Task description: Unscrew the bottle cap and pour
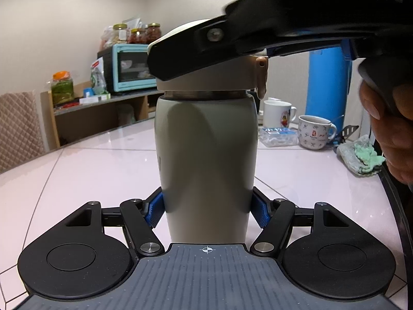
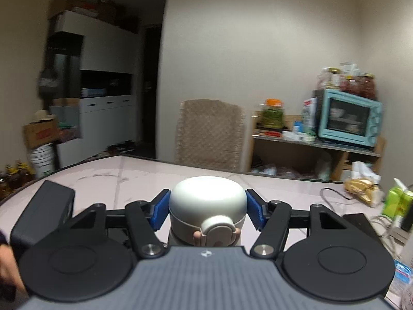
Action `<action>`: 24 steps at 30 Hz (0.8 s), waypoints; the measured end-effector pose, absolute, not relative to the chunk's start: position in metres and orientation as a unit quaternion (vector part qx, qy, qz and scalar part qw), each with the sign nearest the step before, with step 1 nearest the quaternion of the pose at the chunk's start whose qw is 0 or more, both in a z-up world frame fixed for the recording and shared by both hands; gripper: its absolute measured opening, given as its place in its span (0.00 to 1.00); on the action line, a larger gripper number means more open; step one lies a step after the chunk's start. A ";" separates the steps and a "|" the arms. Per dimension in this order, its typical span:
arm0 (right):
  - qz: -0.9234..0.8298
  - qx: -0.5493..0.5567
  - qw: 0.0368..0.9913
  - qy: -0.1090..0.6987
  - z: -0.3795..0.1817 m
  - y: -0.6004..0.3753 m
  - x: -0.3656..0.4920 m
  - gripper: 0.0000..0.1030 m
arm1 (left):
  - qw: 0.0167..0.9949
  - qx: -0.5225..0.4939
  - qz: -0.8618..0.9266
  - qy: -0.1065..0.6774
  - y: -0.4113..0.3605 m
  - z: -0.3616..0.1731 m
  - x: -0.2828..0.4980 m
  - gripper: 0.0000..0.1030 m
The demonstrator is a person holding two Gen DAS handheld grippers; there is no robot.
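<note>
— Blue pads (image 1: 156,210) of the left claw (image 1: 207,210) press both sides of the bottle (image 1: 206,155), which stands upright on the table (image 1: 77,170).
— And the right claw (image 2: 207,210)?
— Closed on the cap (image 2: 207,196), pads touching each side, directly above the left claw.
— Anything beyond?
— Two mugs (image 1: 313,134) stand beyond the left claw, to its right.

Black left gripper (image 1: 206,208) with two round discs, angled link arms, silver pivot screws, ribbed blue pads (image 1: 259,210) and a grey ridged deck bearing a white crosshair mark. Same black-and-blue build on the right gripper (image 2: 207,211), its housing lettered "DAS" in grey where seen from the left wrist. Bare right hand (image 1: 389,129) on a black handle.
</note>
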State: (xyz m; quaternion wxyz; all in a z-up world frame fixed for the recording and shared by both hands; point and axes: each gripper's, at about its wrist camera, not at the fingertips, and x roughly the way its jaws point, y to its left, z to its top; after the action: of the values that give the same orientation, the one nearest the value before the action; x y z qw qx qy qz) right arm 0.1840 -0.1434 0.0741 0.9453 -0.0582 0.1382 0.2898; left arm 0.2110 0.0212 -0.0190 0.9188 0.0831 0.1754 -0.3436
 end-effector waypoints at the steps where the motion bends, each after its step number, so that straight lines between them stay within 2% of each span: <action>1: 0.320 -0.057 0.935 0.141 0.075 -0.152 0.190 0.63 | 0.918 0.084 -0.345 0.174 0.022 -0.019 0.211 0.70; 7: 0.508 -0.049 0.845 0.161 0.079 -0.200 0.248 0.63 | 0.914 0.089 -0.360 0.166 0.025 -0.020 0.213 0.70; 12: 0.577 -0.068 0.795 0.176 0.086 -0.204 0.276 0.63 | 0.913 0.081 -0.363 0.166 0.027 -0.022 0.214 0.70; 24: 0.560 -0.065 0.811 0.159 0.088 -0.204 0.262 0.63 | 0.912 0.084 -0.367 0.163 0.027 -0.022 0.214 0.70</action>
State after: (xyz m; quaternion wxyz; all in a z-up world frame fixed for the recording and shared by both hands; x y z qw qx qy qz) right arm 0.2622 -0.2041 0.0878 0.8106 -0.0648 0.1593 0.5598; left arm 0.2137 0.0273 -0.0222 0.9119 0.0843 0.1627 -0.3673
